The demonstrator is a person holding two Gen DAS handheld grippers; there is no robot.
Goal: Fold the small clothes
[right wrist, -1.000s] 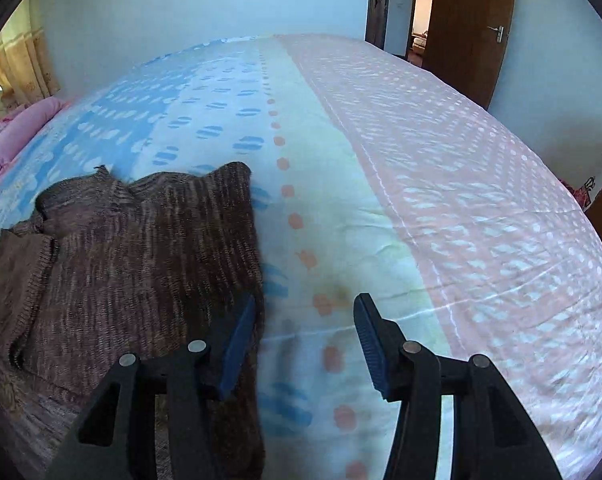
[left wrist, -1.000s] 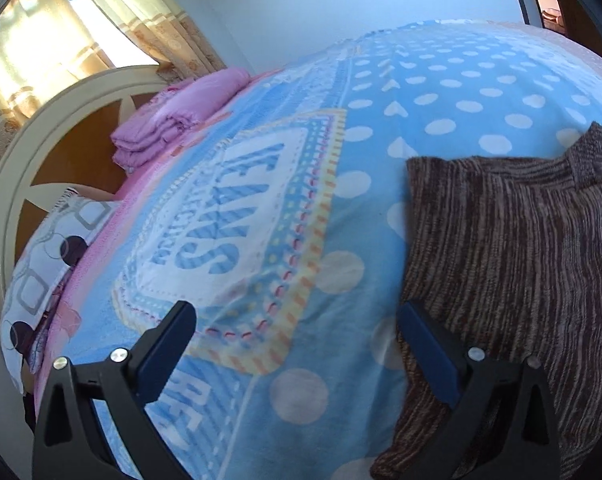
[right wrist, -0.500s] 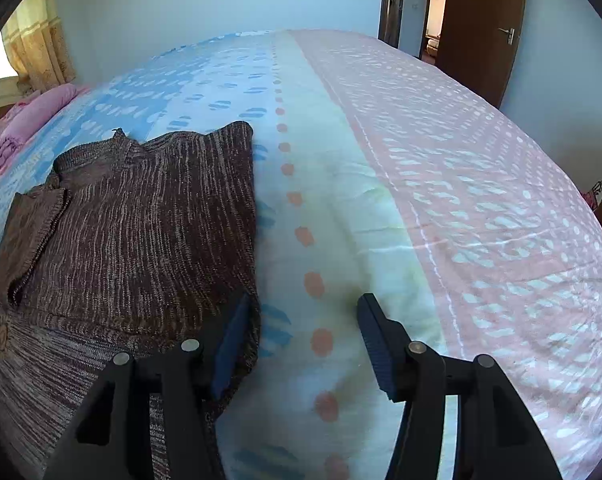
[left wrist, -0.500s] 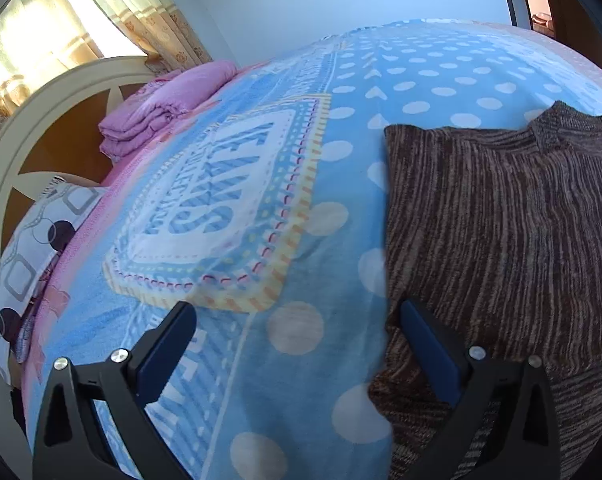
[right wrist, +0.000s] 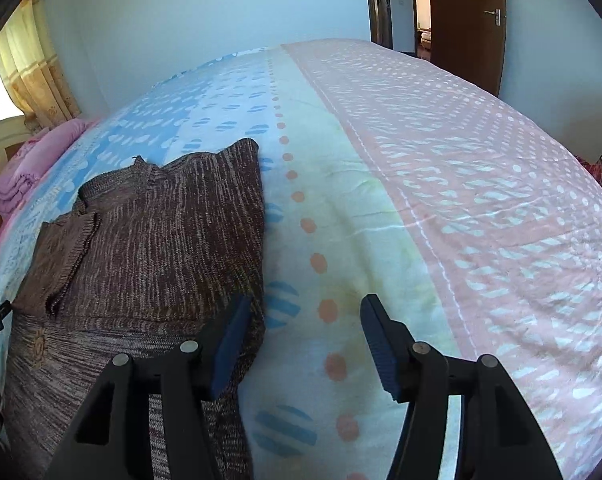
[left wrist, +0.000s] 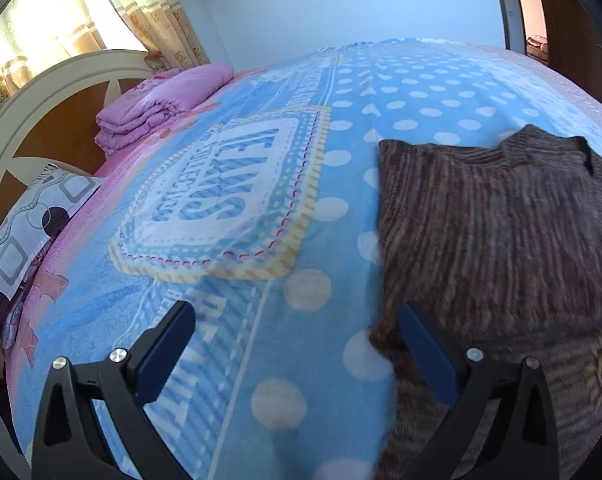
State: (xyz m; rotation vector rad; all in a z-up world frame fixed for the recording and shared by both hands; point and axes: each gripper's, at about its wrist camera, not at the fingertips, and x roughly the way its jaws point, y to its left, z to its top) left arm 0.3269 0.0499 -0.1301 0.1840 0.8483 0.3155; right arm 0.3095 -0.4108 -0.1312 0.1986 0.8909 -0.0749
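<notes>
A brown knitted sweater (left wrist: 497, 232) lies flat on the bed, its sleeves folded in over the body; it also shows in the right wrist view (right wrist: 149, 248). My left gripper (left wrist: 297, 344) is open and empty, its right finger over the sweater's left edge near the hem. My right gripper (right wrist: 305, 332) is open and empty, its left finger over the sweater's right edge near the hem. A folded sleeve cuff (right wrist: 65, 248) lies on the sweater's left side.
The bed carries a blue dotted blanket (left wrist: 229, 208) and a pink patterned sheet (right wrist: 481, 184). A folded pink quilt (left wrist: 161, 104) and a patterned pillow (left wrist: 25, 236) lie by the headboard (left wrist: 41, 116). A brown door (right wrist: 469, 12) stands beyond the bed.
Both grippers have drawn back toward the sweater's hem end and stayed open. More of the sweater's lower part has come into view beside each gripper.
</notes>
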